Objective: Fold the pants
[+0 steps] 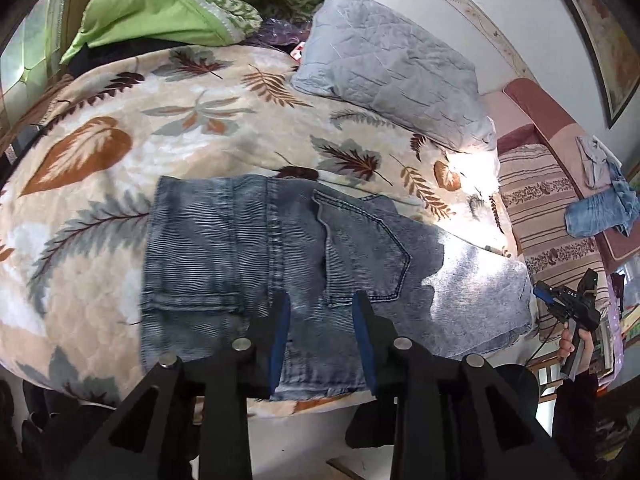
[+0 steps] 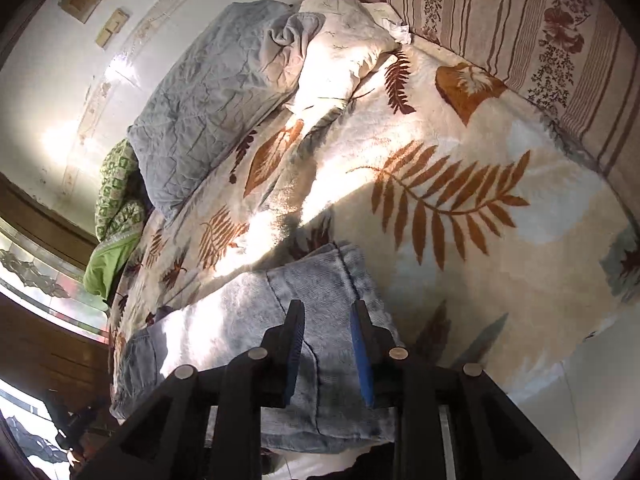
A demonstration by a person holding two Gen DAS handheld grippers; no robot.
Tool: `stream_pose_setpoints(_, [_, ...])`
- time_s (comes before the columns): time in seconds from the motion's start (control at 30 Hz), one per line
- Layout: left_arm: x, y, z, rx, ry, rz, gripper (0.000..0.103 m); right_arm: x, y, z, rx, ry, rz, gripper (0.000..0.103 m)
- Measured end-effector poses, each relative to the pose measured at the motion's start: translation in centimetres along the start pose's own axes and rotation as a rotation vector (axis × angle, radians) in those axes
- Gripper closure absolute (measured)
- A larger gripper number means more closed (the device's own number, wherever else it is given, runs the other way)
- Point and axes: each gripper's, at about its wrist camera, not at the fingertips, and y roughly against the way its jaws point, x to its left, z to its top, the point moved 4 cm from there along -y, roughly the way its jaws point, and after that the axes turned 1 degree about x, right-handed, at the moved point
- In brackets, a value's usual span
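Note:
Faded blue jeans point(image 1: 280, 252) lie folded flat on a leaf-patterned blanket point(image 1: 120, 140) near the bed's front edge, back pocket up. My left gripper point(image 1: 322, 300) hovers over the waist end, jaws open with nothing between them. In the right wrist view the jeans point(image 2: 280, 308) show as a folded stack, and my right gripper point(image 2: 326, 312) is open above their folded end, holding nothing. The right gripper point(image 1: 568, 300) also shows in the left wrist view, off the bed's right side in a hand.
A grey quilted pillow point(image 1: 392, 64) and green bedding point(image 1: 152, 12) lie at the back of the bed. A striped floral cushion point(image 1: 548, 216) stands at the right, with other blue clothes point(image 1: 600, 208) beyond it. The wall point(image 2: 60, 80) runs behind the bed.

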Motion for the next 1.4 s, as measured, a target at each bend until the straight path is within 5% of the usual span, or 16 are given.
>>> stream_pose_setpoints(0.17, [-1.4, -5.2, -1.6, 0.081, -0.084, 0.054, 0.070, 3.3, -1.2, -3.3, 0.061, 0.185, 0.032, 0.077])
stream_pose_setpoints(0.37, [0.0, -5.9, -5.4, 0.139, -0.161, 0.091, 0.071, 1.4, -5.2, -8.0, 0.278, 0.267, -0.140, 0.076])
stream_pose_setpoints(0.6, [1.5, -4.5, -7.1, 0.203, -0.133, 0.069, 0.073, 0.3, -2.9, -8.0, 0.265, 0.259, -0.080, 0.076])
stream_pose_setpoints(0.73, [-1.7, -3.2, -5.7, 0.143, -0.192, 0.030, 0.073, 0.9, 0.7, -4.1, 0.109, 0.188, 0.010, 0.076])
stream_pose_setpoints(0.8, [-3.9, -2.8, -5.0, 0.105, -0.240, 0.002, 0.073, 1.1, 1.7, -1.8, 0.040, 0.162, 0.011, 0.060])
stream_pose_setpoints(0.83, [-4.9, -2.8, -4.8, 0.090, -0.262, -0.006, 0.071, 1.1, 1.9, -0.9, 0.020, 0.157, -0.018, 0.035])
stream_pose_setpoints(0.87, [-5.7, -3.1, -4.5, 0.082, -0.280, -0.008, 0.071, 1.1, 1.9, 0.0, -0.002, 0.150, -0.049, 0.026])
stream_pose_setpoints(1.0, [-6.8, -6.0, -4.4, 0.128, -0.294, 0.010, 0.071, -0.1, 0.3, 3.0, 0.004, 0.073, -0.045, 0.026])
stream_pose_setpoints(1.13, [-6.2, -8.6, -5.7, 0.180, -0.265, 0.047, 0.071, -0.9, -4.1, 3.3, 0.130, 0.023, -0.028, 0.026])
stream_pose_setpoints(1.2, [-5.9, -8.2, -6.1, 0.168, -0.262, 0.037, 0.071, -1.1, -6.1, 2.1, 0.217, 0.018, -0.045, 0.035])
stream_pose_setpoints(1.27, [-5.6, -8.0, -6.5, 0.174, -0.268, 0.038, 0.071, -0.8, -7.4, 0.7, 0.276, 0.049, -0.062, 0.075])
stream_pose_setpoints(1.4, [-5.3, -7.8, -6.7, 0.179, -0.265, 0.035, 0.071, 0.9, -5.4, 0.7, 0.205, 0.132, -0.065, 0.091])
